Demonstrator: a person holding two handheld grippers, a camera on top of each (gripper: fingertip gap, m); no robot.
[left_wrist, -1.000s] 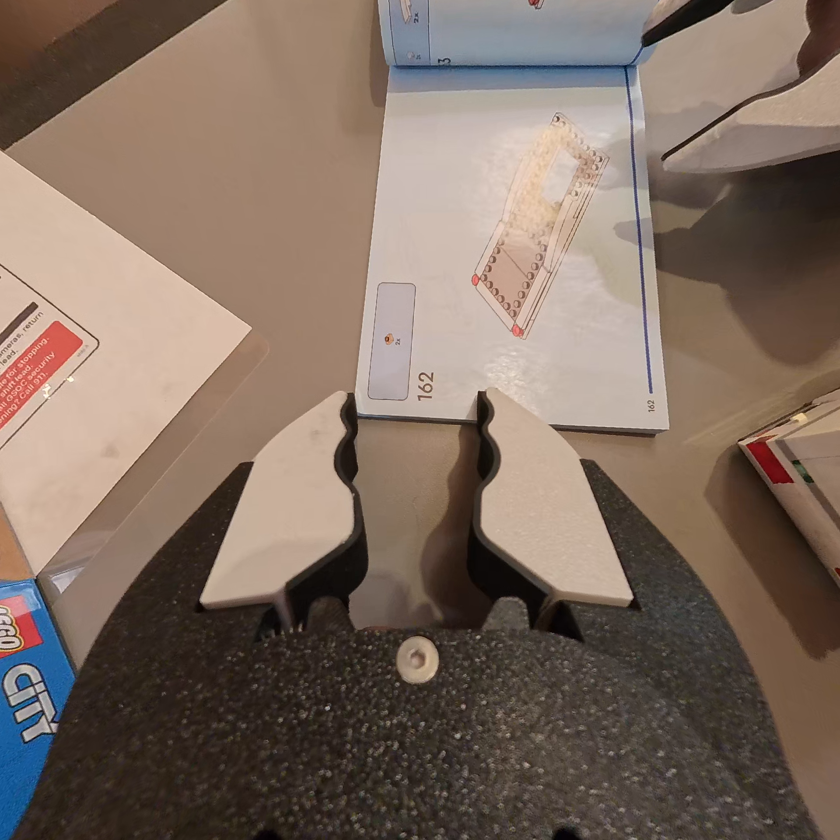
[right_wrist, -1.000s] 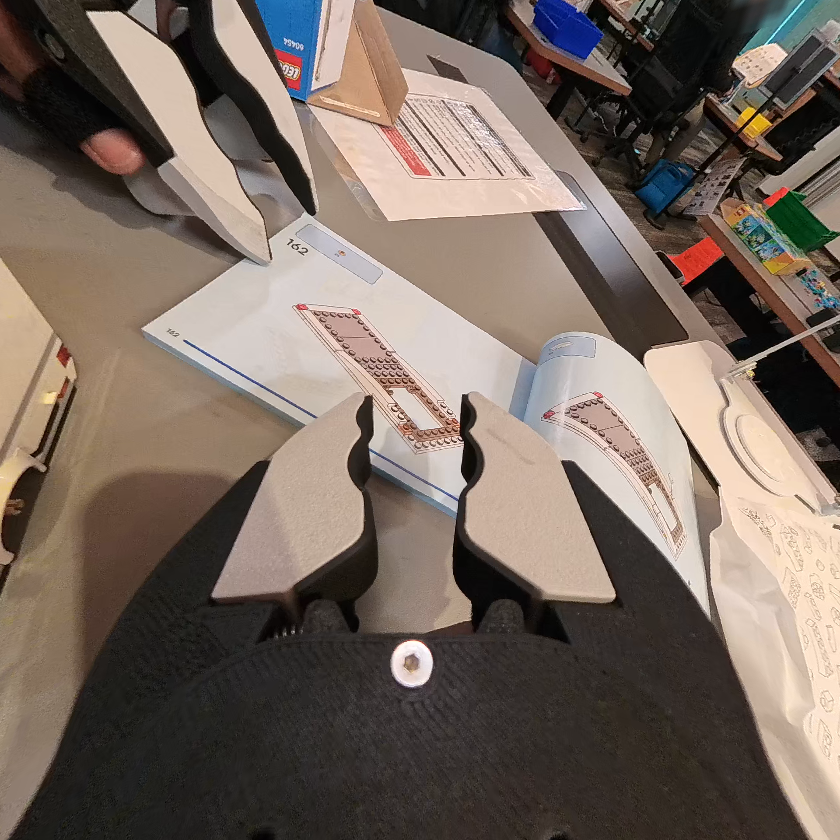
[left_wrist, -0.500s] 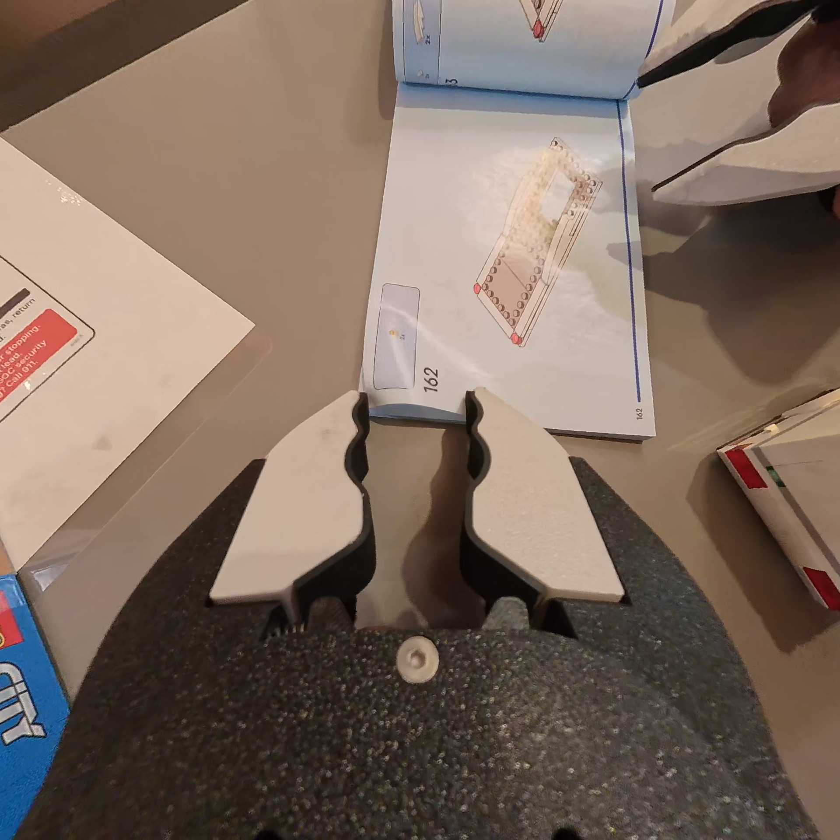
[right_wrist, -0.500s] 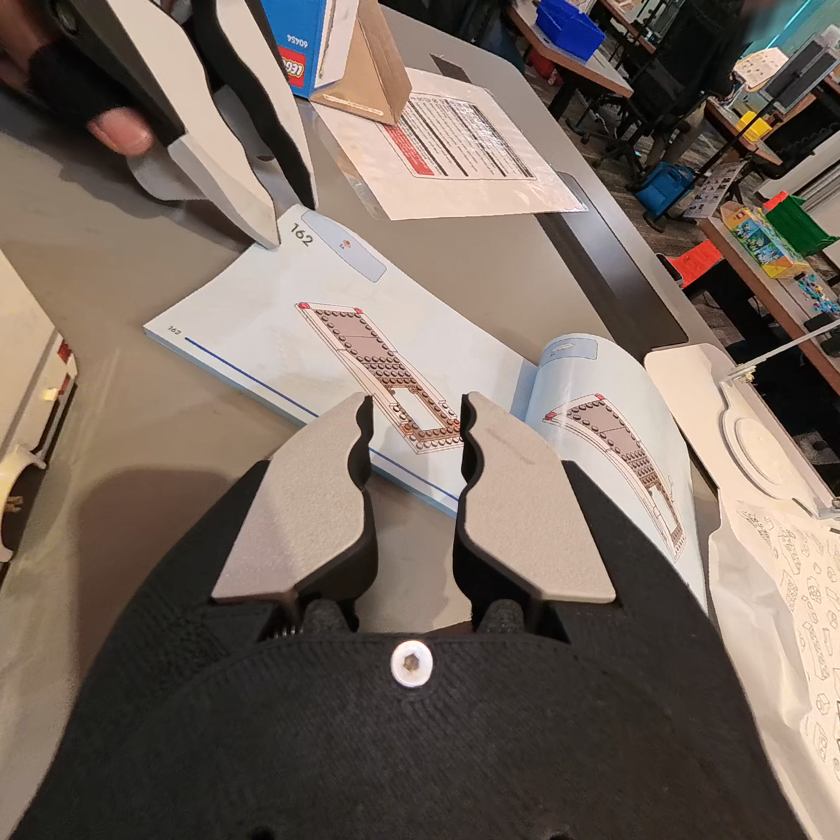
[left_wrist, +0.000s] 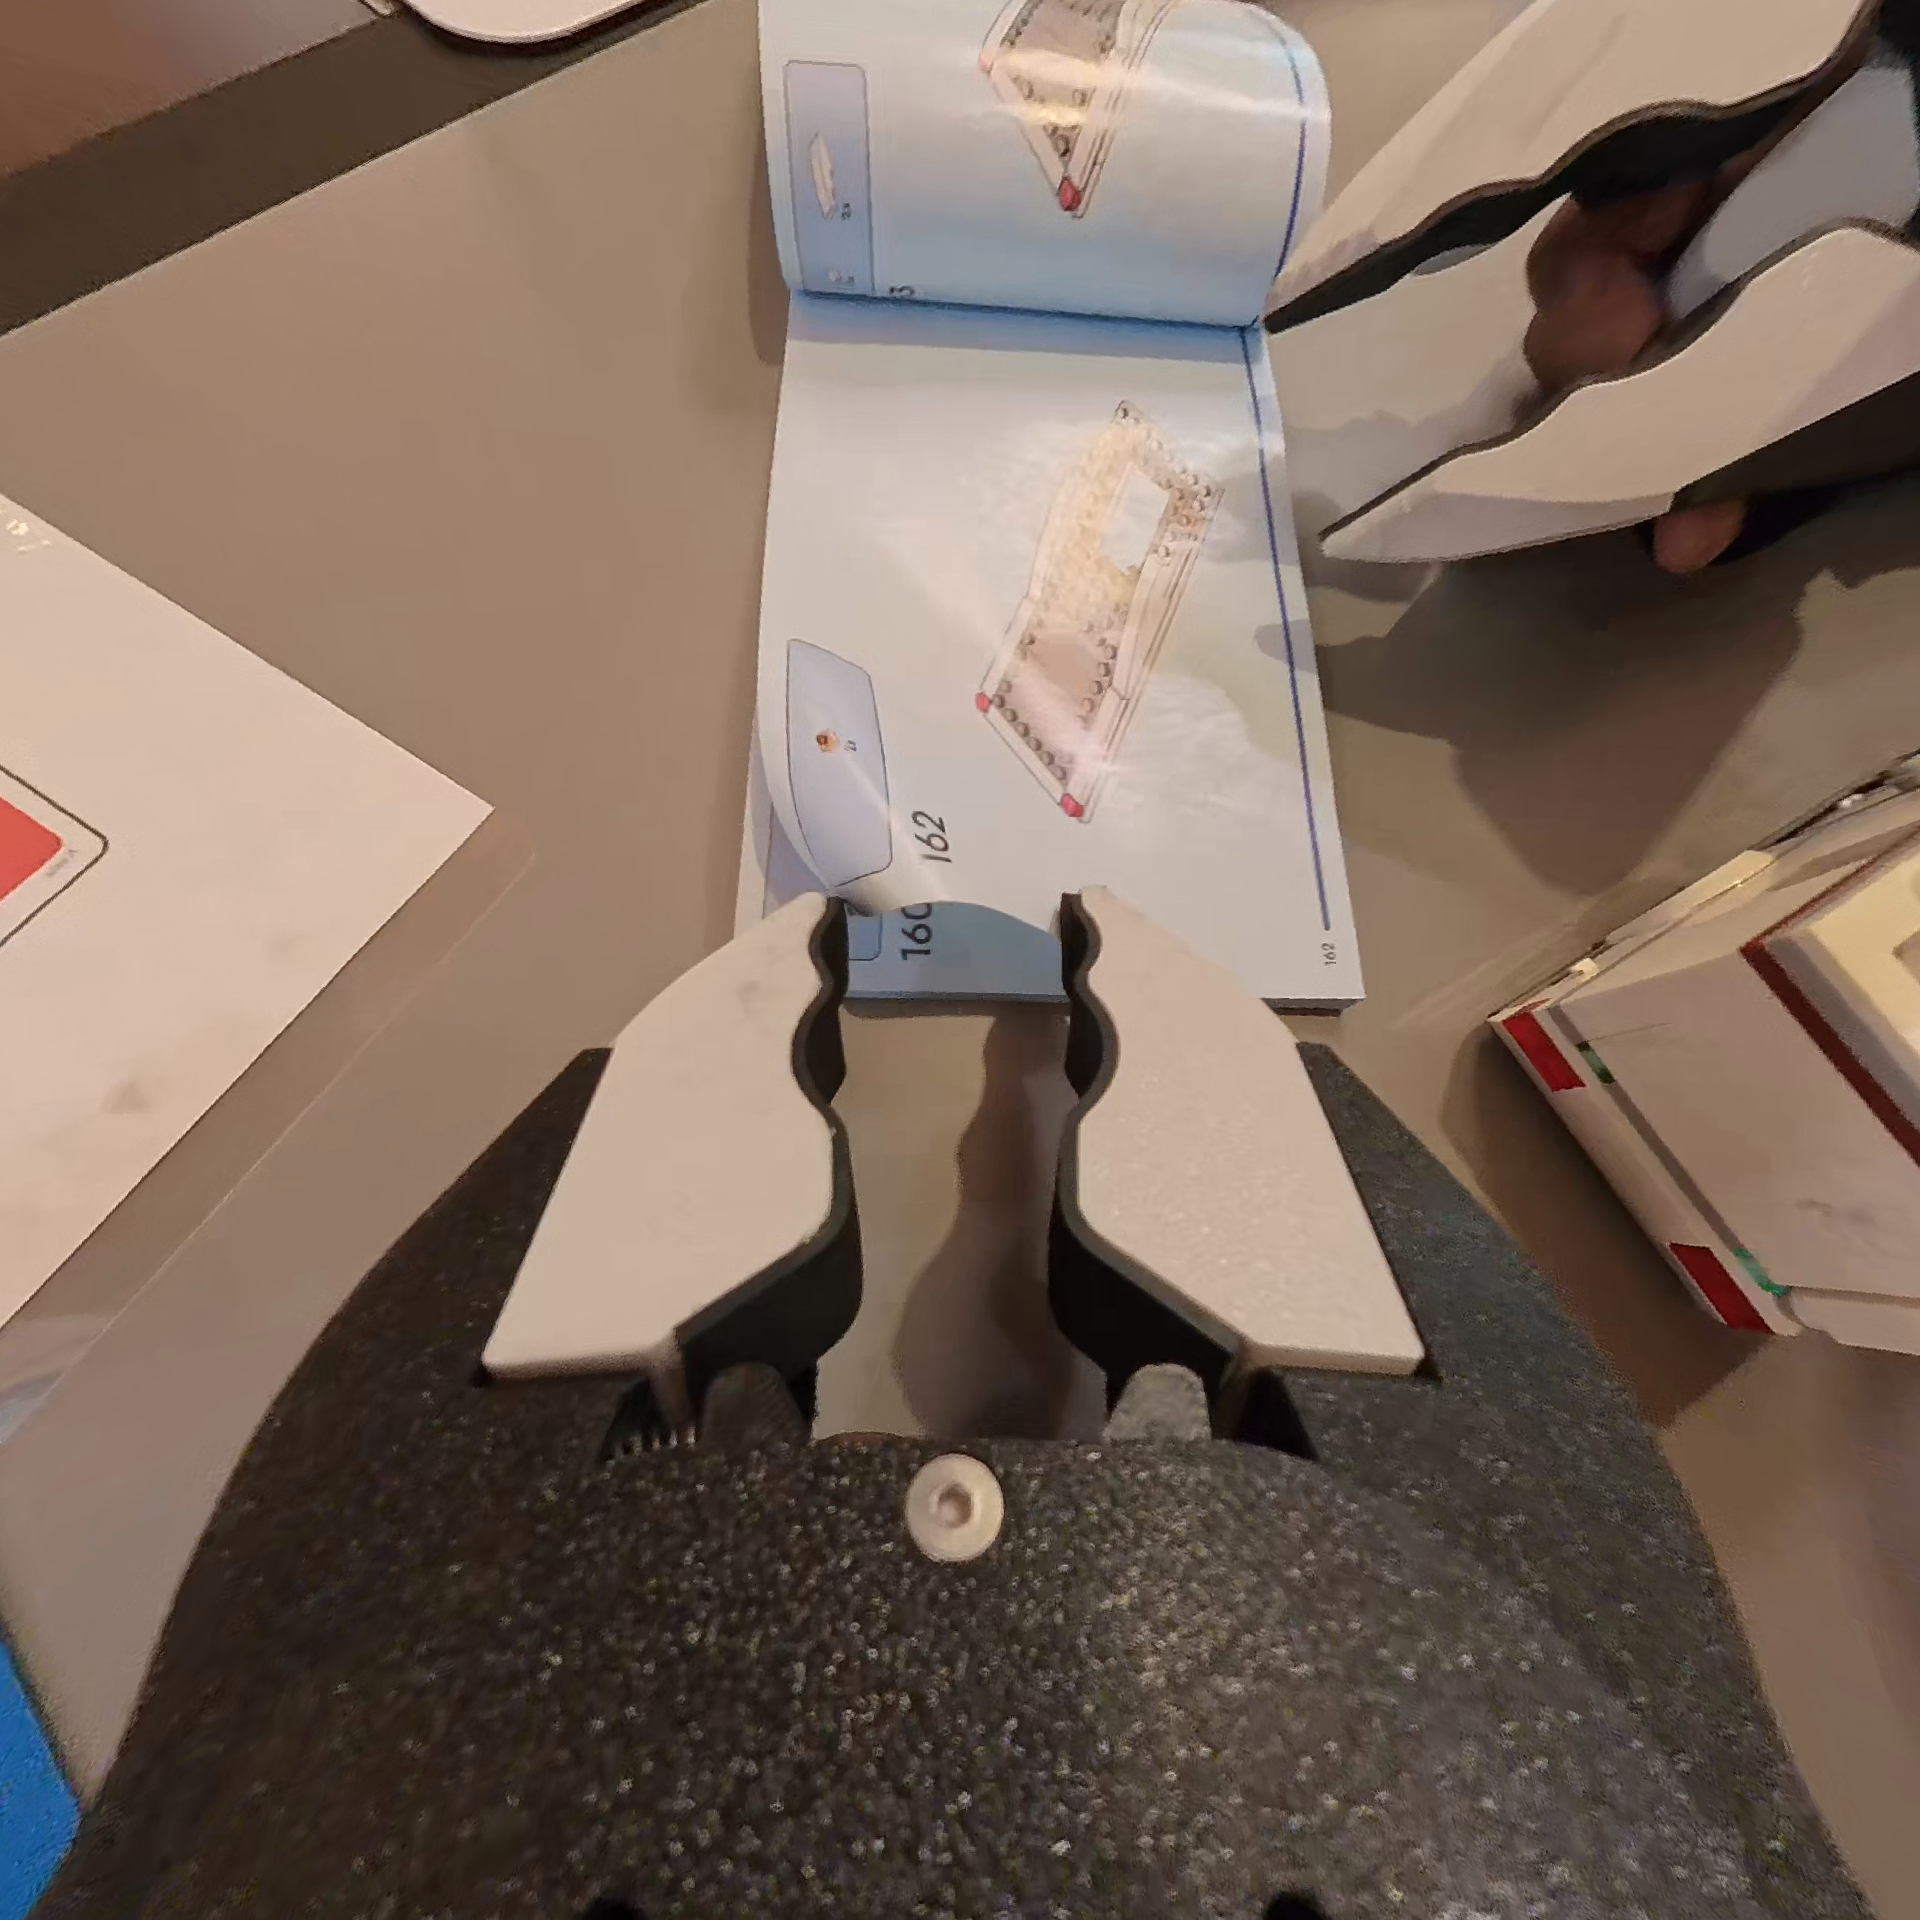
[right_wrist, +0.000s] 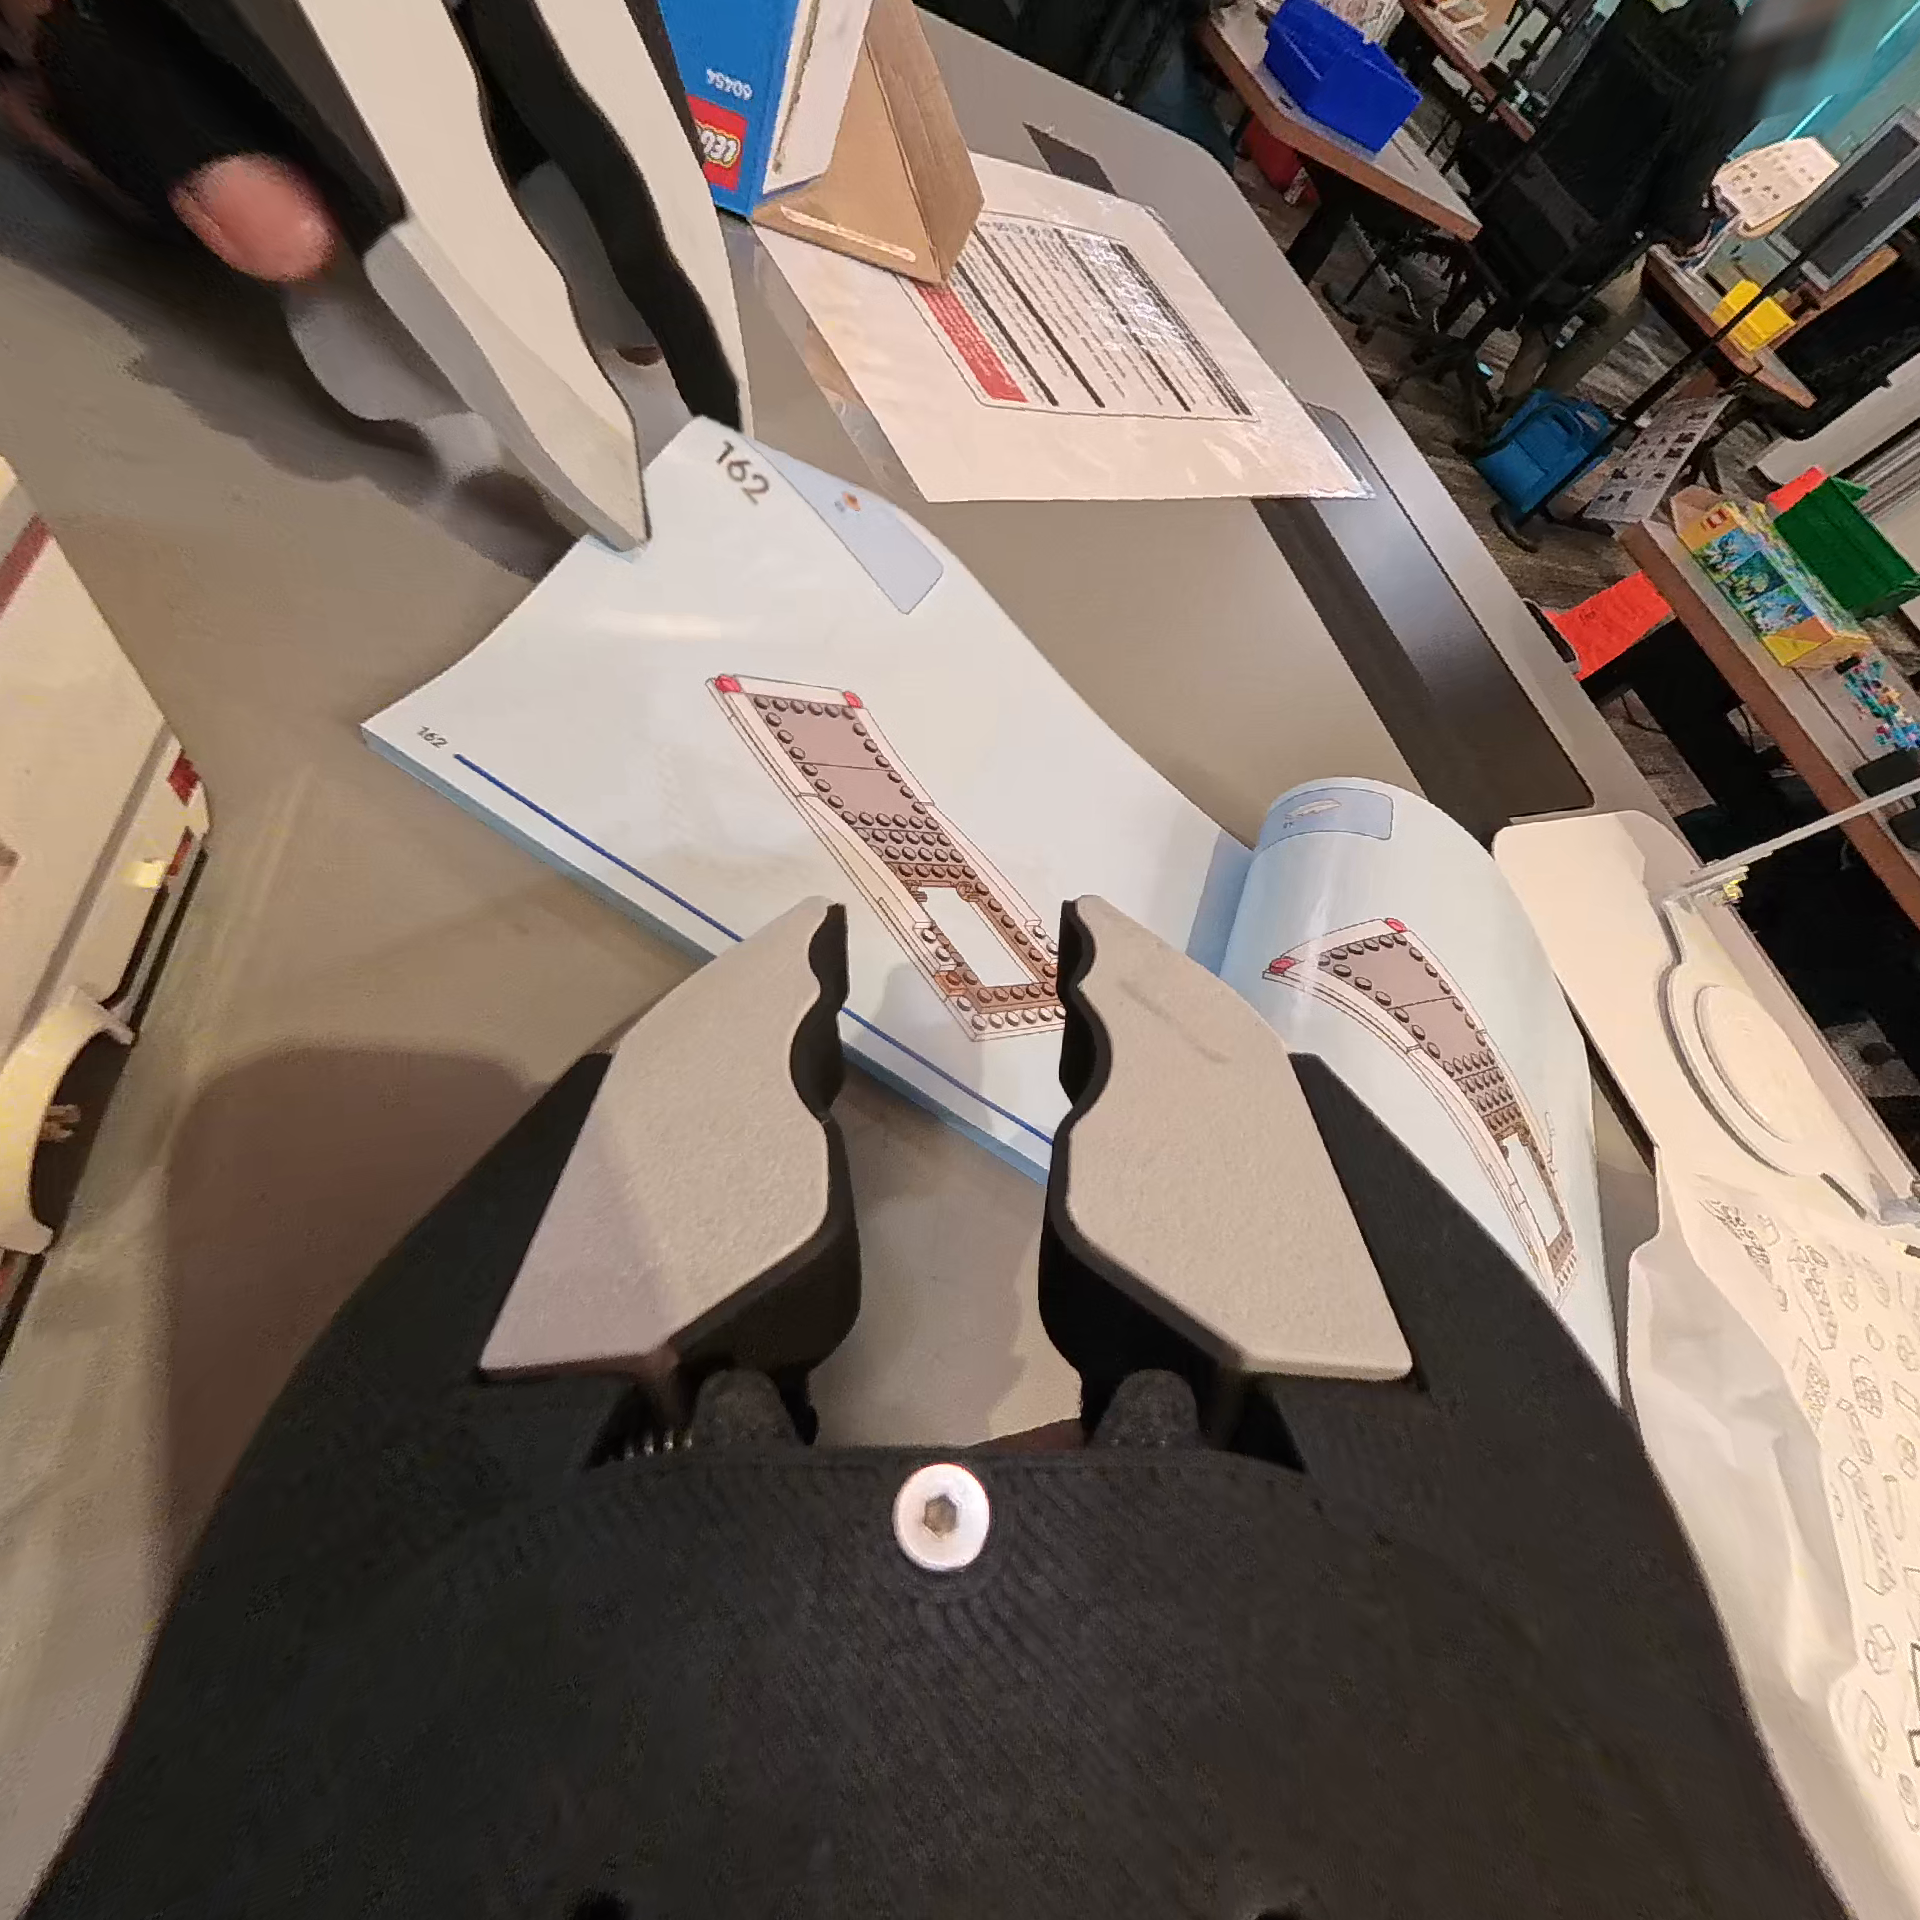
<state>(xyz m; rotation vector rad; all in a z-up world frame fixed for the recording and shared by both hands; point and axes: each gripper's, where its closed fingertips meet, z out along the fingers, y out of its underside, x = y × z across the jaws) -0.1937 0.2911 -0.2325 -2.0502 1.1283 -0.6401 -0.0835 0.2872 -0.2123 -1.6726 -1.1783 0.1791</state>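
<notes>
Each handheld tool has a broad, rounded black body with a grainy, speckled surface and one pale round screw set in the middle near the fingers. The left tool (left_wrist: 948, 914) and right tool (right_wrist: 943, 914) both carry two flat grey fingers (left_wrist: 707, 1122) edged with wavy black pads.

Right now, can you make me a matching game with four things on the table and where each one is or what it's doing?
Things:
1. top page corner
2. blue box
3. laminated sheet
4. left gripper

Places or states:
A. flat on the table, under the cardboard wedge
B. curling up off the booklet
C. jaws apart at the booklet's near edge
D. standing at the far end of the table, behind the wedge

Pairs: 1-B, 2-D, 3-A, 4-C
</notes>
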